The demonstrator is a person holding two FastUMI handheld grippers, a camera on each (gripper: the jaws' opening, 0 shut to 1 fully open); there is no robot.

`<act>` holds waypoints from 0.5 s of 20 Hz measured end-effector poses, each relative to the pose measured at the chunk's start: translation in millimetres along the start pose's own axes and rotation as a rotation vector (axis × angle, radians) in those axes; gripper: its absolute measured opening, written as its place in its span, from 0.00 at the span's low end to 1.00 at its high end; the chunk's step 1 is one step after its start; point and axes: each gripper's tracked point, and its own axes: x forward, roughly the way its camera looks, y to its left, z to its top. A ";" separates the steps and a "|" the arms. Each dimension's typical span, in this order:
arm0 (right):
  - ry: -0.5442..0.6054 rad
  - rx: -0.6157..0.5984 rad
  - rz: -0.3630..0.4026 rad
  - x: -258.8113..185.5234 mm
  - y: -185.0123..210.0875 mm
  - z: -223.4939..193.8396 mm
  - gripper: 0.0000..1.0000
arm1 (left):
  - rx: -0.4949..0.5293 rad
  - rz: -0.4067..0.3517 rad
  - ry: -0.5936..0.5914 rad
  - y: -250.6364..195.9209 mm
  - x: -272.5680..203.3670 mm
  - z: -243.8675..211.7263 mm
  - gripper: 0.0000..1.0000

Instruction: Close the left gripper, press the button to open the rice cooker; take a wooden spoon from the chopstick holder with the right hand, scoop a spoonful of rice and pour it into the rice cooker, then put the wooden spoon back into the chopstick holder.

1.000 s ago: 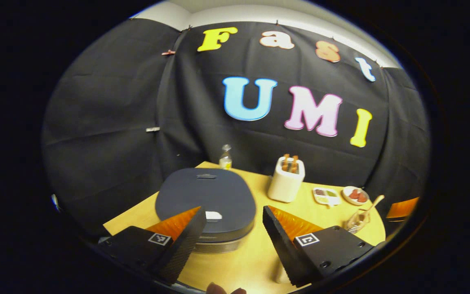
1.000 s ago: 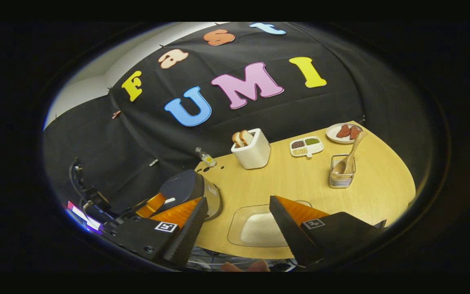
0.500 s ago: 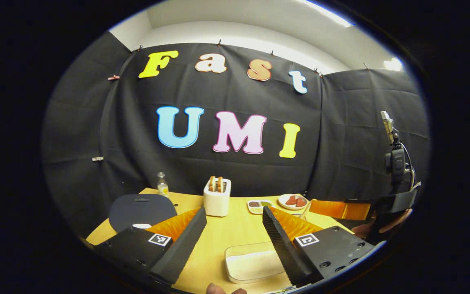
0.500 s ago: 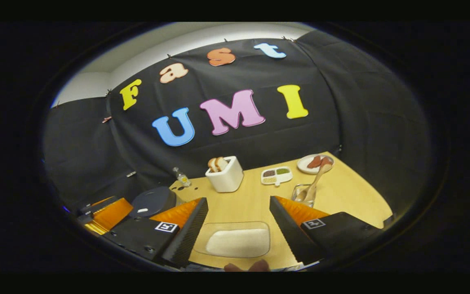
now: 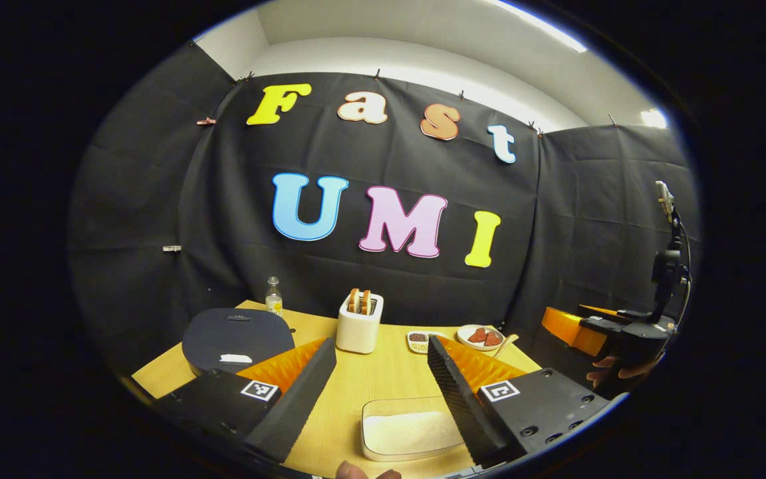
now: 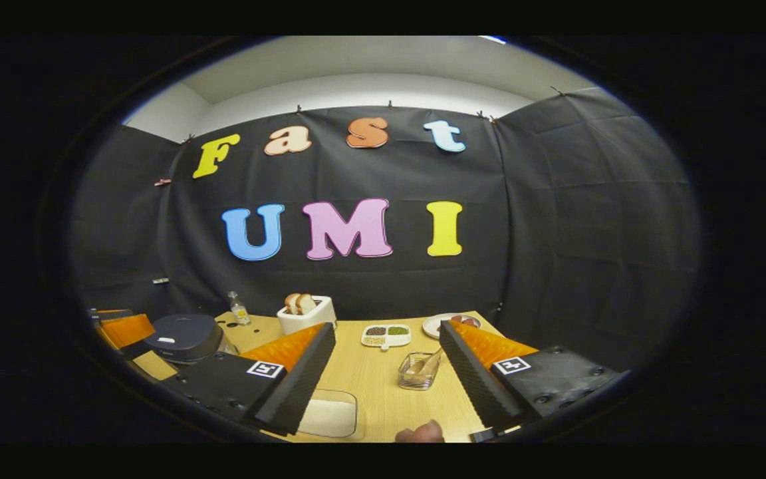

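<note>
The pale wooden desk (image 5: 383,379) carried a dark grey rice cooker with a flat closed lid (image 5: 237,336) near its left edge, and a shallow clear tray of white rice (image 5: 409,434) by the front edge. In the right gripper view, a small wire chopstick holder (image 6: 417,371) stood alone in the desk's middle, with a wooden spoon (image 6: 428,362) leaning in it. Bare desk lay between cooker, tray and holder. Along the back stood a white toaster with bread slices (image 5: 359,324), a small clear bottle (image 5: 274,297), a divided white dish (image 6: 386,334) and a plate of red pieces (image 5: 481,336). The left tongs (image 5: 382,356) hung wide apart above the desk, holding nothing. The right tongs (image 6: 387,339) also gaped wide and empty, apart from the holder.
</note>
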 end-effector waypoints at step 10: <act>-0.089 -0.087 0.044 -13.0 20.9 22.5 0.98 | 0.070 0.024 -0.074 -6.7 -5.3 13.3 0.95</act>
